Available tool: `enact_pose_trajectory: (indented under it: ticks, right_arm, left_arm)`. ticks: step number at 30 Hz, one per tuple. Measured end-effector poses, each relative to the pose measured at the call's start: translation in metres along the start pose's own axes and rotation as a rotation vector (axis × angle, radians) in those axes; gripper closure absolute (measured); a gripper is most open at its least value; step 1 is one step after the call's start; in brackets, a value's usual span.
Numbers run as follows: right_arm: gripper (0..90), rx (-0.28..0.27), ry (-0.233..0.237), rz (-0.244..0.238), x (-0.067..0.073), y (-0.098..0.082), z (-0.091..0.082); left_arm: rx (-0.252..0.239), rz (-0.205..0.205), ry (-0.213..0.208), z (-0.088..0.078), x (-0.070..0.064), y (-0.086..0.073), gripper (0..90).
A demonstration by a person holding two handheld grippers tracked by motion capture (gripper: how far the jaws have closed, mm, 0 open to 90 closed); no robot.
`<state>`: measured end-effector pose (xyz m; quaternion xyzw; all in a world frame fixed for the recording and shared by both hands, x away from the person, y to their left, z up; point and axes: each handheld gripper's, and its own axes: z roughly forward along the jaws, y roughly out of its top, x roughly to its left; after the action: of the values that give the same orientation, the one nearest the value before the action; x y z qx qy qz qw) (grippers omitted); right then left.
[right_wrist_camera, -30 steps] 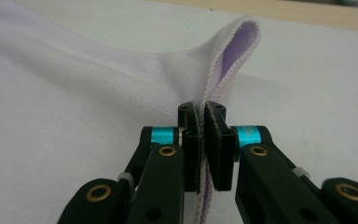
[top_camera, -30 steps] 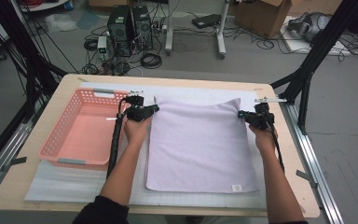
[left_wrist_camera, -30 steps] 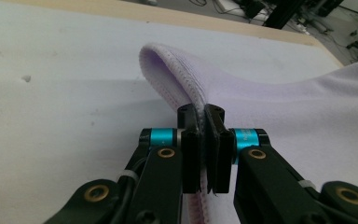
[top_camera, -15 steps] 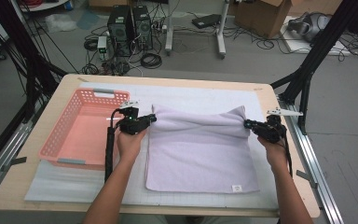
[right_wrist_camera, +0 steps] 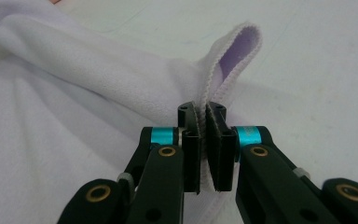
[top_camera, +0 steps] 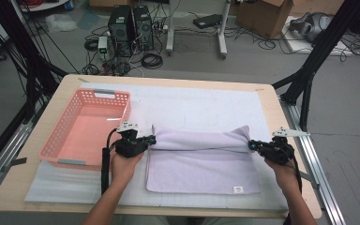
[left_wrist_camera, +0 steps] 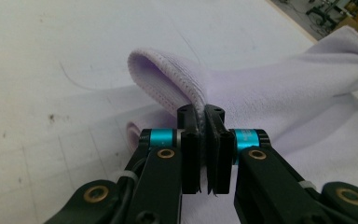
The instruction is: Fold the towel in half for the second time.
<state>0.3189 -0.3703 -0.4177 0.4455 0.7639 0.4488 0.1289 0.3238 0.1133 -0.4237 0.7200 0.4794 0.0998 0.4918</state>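
Note:
A pale lilac towel (top_camera: 201, 164) lies on the white mat, its far edge lifted and folded toward the person. My left gripper (top_camera: 151, 139) pinches the towel's far left corner (left_wrist_camera: 168, 74), jaws shut on the cloth. My right gripper (top_camera: 251, 145) is shut on the far right corner (right_wrist_camera: 235, 51) in the same way. Between the two grippers the raised edge is stretched into a taut roll (top_camera: 199, 139) over the lower layer. A small white label (top_camera: 237, 189) shows at the towel's near right corner.
A pink plastic basket (top_camera: 56, 154) stands on the left of the table, close beside my left hand. The white mat (top_camera: 192, 105) stretches bare beyond the towel. The wooden table edge (top_camera: 290, 140) and a metal rail run along the right.
Both grippers have drawn the towel's far edge toward the person, folding it over the near half. The towel's visible area has shortened. Both grips stayed shut.

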Motion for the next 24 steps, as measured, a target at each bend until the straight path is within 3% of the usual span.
enact_pose_trajectory:
  ticks: [3,6,9,12,16,18,21,24]
  right_arm:
    - [84.5,0.018,-0.008,0.010,0.000,-0.005,0.000]
    - [78.1,0.024,-0.021,0.022,-0.001,-0.004,0.003]
    - [63.7,0.031,-0.054,0.038,-0.001,0.005,0.003]
    - [55.8,0.042,-0.086,0.041,-0.005,0.016,0.005]
    - [47.7,0.048,-0.098,0.117,-0.015,0.035,0.013]
    - [45.7,0.073,-0.089,0.150,-0.021,0.043,0.021]
    - [44.2,0.120,-0.096,0.164,-0.027,0.052,0.034]
    - [45.3,0.137,-0.091,0.179,-0.030,0.056,0.044]
  left_arm:
    - [-0.004,0.022,0.004,0.002,-0.001,-0.003,81.1]
    - [-0.012,0.014,0.016,0.005,0.002,0.002,55.8]
    - [-0.016,-0.006,0.009,0.009,0.007,0.009,45.4]
    - [-0.010,-0.018,0.031,0.014,0.015,0.020,43.0]
    - [0.003,-0.029,0.014,0.027,0.019,0.034,43.1]
    - [0.040,-0.054,0.005,0.036,0.021,0.038,43.1]
    - [0.037,-0.083,0.002,0.044,0.021,0.038,42.8]
    - [0.067,-0.090,0.009,0.049,0.022,0.036,45.2]
